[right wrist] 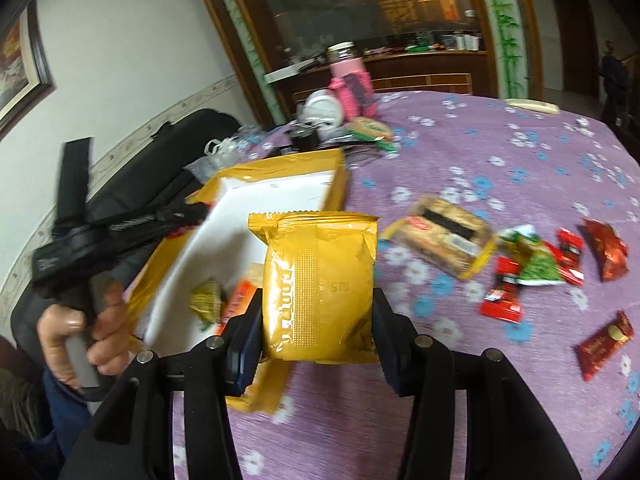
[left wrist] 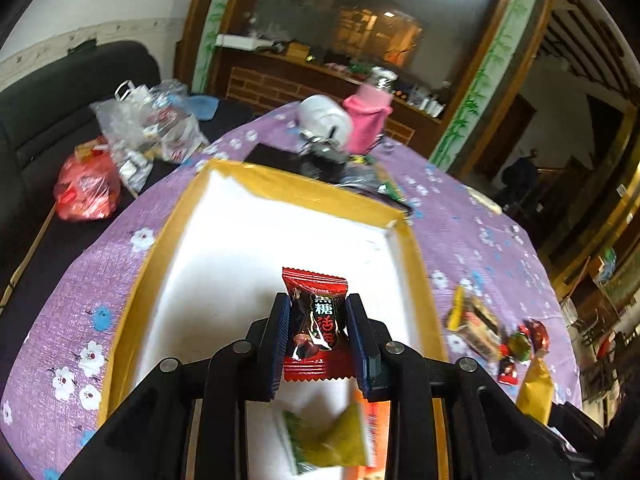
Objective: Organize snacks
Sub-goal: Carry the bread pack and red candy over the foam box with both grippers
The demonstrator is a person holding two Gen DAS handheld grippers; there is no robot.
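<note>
Red wrapper with dark print, a candy [left wrist: 316,320], clamped between the blue pads of the left gripper [left wrist: 318,340], above the white floor of the box [left wrist: 224,264]. Yellow-taped rim all round that box, white foam inside. Below the left jaws, on the box floor near its near wall: a green-yellow sweet [left wrist: 328,440], beside an orange packet [left wrist: 376,432] at the right wall.

Gold foil pouch [right wrist: 320,288] gripped by its two sides in the right gripper [right wrist: 316,320], upright, crimped seal at the top, over the purple flowered tablecloth [right wrist: 480,152] just beside the box's near right corner. In the right wrist view, the box [right wrist: 280,168] again, with the same green-yellow sweet [right wrist: 206,300] and orange packet [right wrist: 240,300] on its floor. To the left of it a hand [right wrist: 84,332] around the grey handle of the left gripper's body [right wrist: 120,228], reaching over the box; fingertips hidden from this side.

On the cloth toward the table's right edge, loose snacks: a tan cracker pack [right wrist: 444,236], a green packet [right wrist: 536,260], several small red wrappers [right wrist: 504,292], a dark red one [right wrist: 604,340] nearest the edge. At the far edge: a pink bottle [right wrist: 352,84], a white mug [right wrist: 324,108].
</note>
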